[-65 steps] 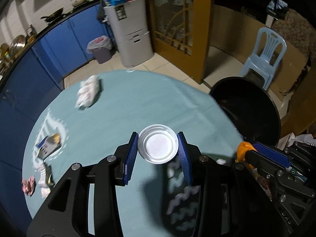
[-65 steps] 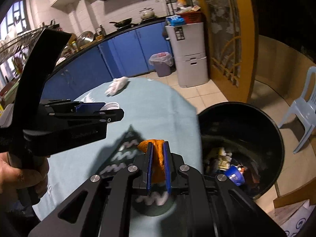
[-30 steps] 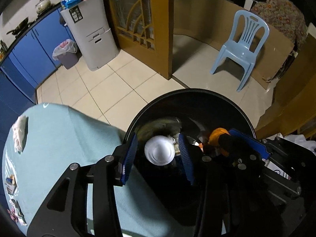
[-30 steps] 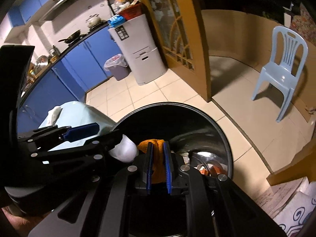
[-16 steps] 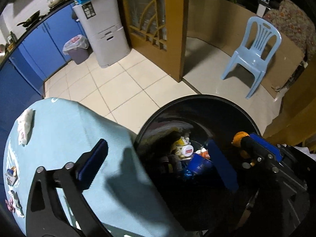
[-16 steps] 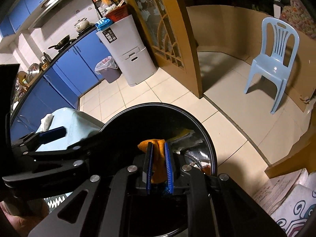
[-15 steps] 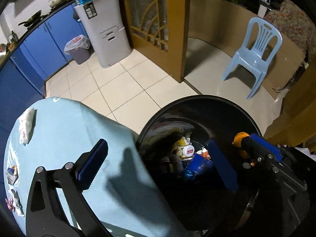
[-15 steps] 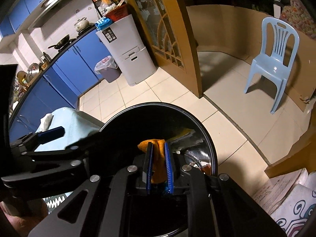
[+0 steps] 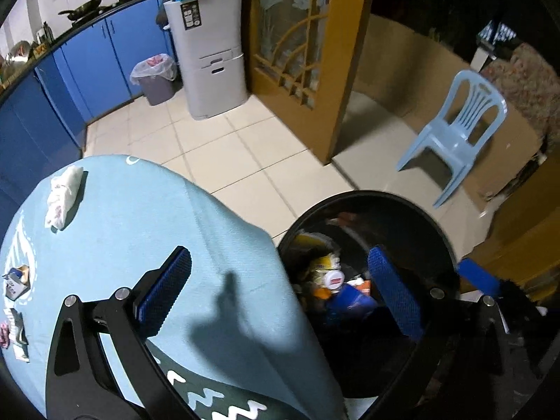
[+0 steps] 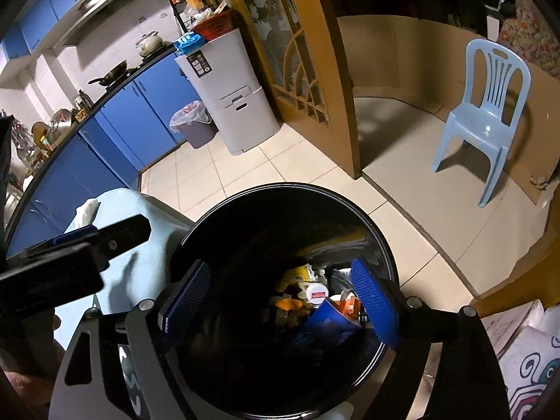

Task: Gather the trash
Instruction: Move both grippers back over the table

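Both tongs spread, empty — left tongs, right tongs; bin depths murky.

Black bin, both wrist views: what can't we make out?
- Black bin: near rim cut off by the right claw body, right wrist view.
- Bin bottom: too dark; trash only partly readable.
- Table scraps: tiny at the left edge, left wrist view.
- Left claw: open.
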A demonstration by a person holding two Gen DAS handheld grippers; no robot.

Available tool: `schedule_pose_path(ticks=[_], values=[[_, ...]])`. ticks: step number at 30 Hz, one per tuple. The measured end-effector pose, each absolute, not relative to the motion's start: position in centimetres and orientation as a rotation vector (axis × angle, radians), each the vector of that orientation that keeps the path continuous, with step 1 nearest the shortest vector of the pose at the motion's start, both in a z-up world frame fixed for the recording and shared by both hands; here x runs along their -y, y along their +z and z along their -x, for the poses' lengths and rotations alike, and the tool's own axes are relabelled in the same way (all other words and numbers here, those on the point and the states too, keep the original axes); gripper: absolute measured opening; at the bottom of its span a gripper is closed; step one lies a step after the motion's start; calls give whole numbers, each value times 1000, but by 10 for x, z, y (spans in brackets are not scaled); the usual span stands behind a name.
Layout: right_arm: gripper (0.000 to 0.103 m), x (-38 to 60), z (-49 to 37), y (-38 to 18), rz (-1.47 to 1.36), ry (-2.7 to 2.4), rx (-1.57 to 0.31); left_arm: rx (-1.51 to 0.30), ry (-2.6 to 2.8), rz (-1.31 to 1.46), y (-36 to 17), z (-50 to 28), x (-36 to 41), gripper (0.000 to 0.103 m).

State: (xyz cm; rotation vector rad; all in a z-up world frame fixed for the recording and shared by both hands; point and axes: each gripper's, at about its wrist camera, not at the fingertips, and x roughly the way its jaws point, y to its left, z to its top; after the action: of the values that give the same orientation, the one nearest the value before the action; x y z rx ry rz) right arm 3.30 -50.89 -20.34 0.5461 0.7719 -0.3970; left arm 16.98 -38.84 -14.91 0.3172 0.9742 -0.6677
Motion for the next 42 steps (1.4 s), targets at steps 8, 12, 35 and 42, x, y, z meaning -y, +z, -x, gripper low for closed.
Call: schedule_pose_path(ticks=[8,12,35,42], values=[[81,484,-39,-186,-510,-380,-755,-939,-634,-304,-133,-172,358,100],[81,457,-57,-173,-467,-336,-748,-912,-564,-275,-124,-183,317,100],[81,220,-228,-160,-181,-140,-825,-919,-91,-28,-152,-269,-24,100],[81,198,-262,-170,-134,-160,-852,-963,-69,15,-179,-280,-56,100]])
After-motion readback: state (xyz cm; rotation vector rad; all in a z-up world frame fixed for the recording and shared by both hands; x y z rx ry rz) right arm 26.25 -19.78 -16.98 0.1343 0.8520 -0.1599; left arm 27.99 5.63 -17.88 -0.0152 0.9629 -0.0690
